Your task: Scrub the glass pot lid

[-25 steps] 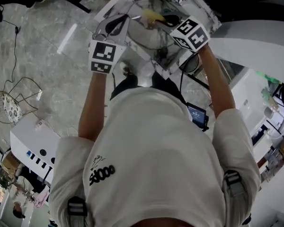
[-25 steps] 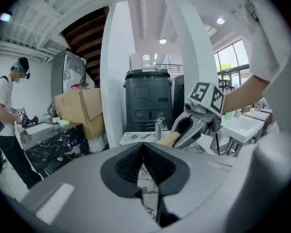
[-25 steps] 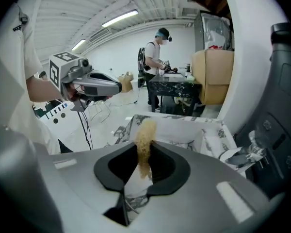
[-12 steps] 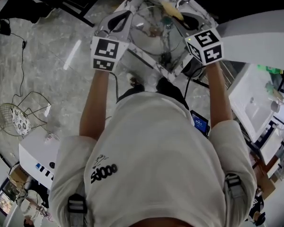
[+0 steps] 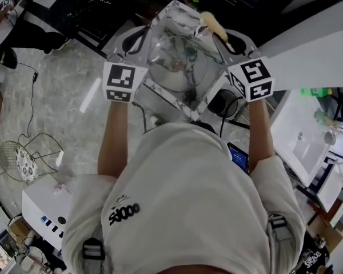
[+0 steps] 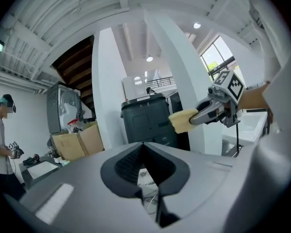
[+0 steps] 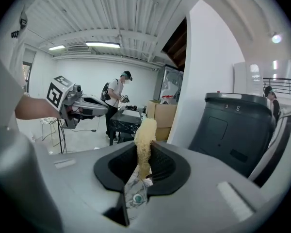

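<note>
Right hand-held gripper [image 7: 140,178] is clamped on the sponge [image 7: 144,140]. Left hand-held gripper [image 6: 153,188] has its jaws together, seemingly empty. Glass pot lid [image 5: 177,61] lies at twelve o'clock on the counter [image 5: 160,90], and no sponge is touching it, so the scrubbing looks unfinished.

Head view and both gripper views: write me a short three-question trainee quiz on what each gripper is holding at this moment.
1. Multiple choice: what does the right gripper clamp? A) a brush B) a yellow sponge C) nothing
2. True or false: the left gripper also holds a sponge.
3. Fill in: in the left gripper view, the right gripper appears at the upper ___.

Key: 1 B. 2 False: its jaws are together, with nothing seen between them. 3 right.
</note>
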A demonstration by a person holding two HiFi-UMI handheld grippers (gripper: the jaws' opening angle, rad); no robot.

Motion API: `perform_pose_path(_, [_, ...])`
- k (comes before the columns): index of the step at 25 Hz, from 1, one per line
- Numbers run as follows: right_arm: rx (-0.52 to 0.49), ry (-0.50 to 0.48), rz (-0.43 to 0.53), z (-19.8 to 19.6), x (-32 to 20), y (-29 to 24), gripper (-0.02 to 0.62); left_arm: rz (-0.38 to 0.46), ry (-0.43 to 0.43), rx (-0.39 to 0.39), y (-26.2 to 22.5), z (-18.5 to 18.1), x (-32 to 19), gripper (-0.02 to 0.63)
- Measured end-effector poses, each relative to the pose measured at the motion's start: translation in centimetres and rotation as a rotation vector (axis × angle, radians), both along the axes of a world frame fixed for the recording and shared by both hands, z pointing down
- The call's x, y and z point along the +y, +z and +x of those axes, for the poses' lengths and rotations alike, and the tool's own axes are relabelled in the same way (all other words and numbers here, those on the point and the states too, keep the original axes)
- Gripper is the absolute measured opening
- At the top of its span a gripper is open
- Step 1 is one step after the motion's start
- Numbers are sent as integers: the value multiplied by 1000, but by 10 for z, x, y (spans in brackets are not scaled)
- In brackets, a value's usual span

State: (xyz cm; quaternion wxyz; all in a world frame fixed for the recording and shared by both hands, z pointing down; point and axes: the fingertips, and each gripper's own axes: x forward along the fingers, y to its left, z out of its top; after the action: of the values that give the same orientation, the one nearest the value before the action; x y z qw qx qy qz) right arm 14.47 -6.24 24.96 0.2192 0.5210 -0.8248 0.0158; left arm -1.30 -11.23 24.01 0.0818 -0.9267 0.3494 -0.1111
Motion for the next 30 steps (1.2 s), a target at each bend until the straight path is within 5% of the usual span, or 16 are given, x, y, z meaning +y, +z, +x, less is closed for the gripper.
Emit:
perform_pose_path(15, [-69,28,219,16,27,-100,54,130,21,51,-80,4,13,11])
perform_pose_path(30, [-31,65,227,18,27,-101,48,144,39,54,-88,4,19,11])
